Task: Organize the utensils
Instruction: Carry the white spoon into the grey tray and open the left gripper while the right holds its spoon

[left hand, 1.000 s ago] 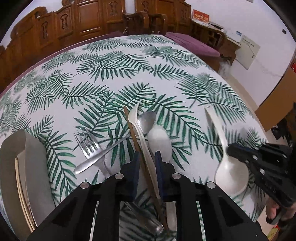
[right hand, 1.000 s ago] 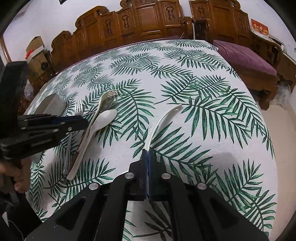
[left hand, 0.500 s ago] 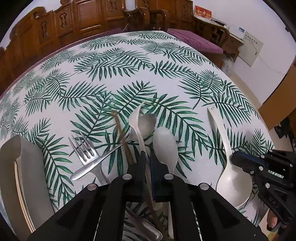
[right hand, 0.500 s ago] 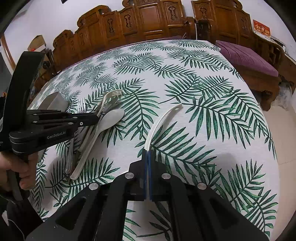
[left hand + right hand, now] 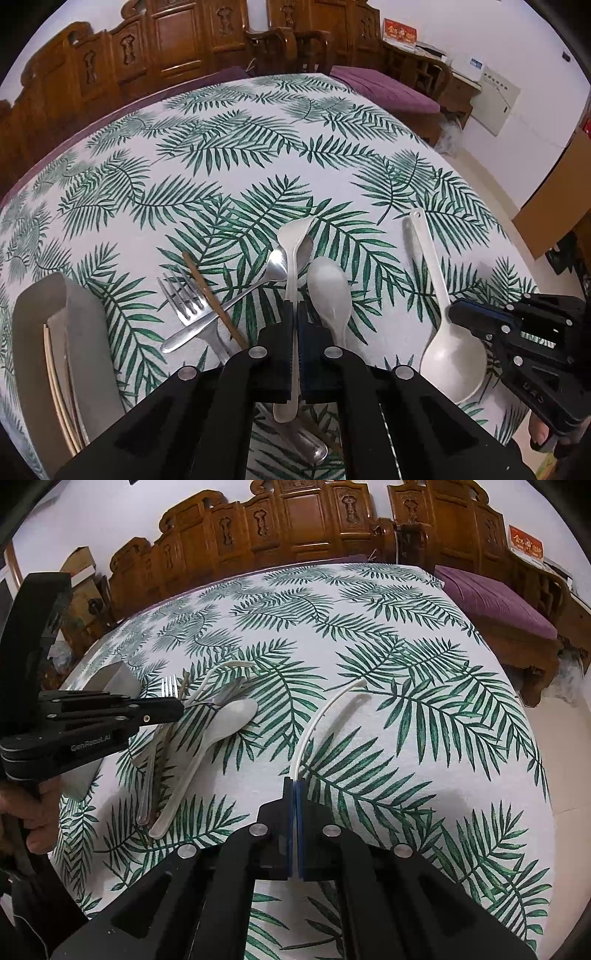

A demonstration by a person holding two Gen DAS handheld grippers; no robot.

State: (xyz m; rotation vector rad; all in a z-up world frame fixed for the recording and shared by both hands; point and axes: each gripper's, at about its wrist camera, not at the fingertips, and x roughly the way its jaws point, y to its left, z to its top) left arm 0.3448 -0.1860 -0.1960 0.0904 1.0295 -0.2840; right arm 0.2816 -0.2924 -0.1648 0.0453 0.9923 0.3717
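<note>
We've got L claw (image 5: 294, 325) pinching white spoon (image 5: 291, 273) handle, R claw (image 5: 294, 790) pinching ladle (image 5: 448, 343). Next: lift both clear, toward tray (image 5: 40, 332) far left.

The right gripper (image 5: 294, 786) pinches the rim of a white ladle (image 5: 325, 716), its handle arching away over the leaf-print tablecloth (image 5: 424, 686). Off to the left, the left gripper (image 5: 177, 710) clamps a pale utensil above a heap of spoons (image 5: 207, 746) and a fork (image 5: 170, 686), beside a grey tray (image 5: 114, 675).
</note>
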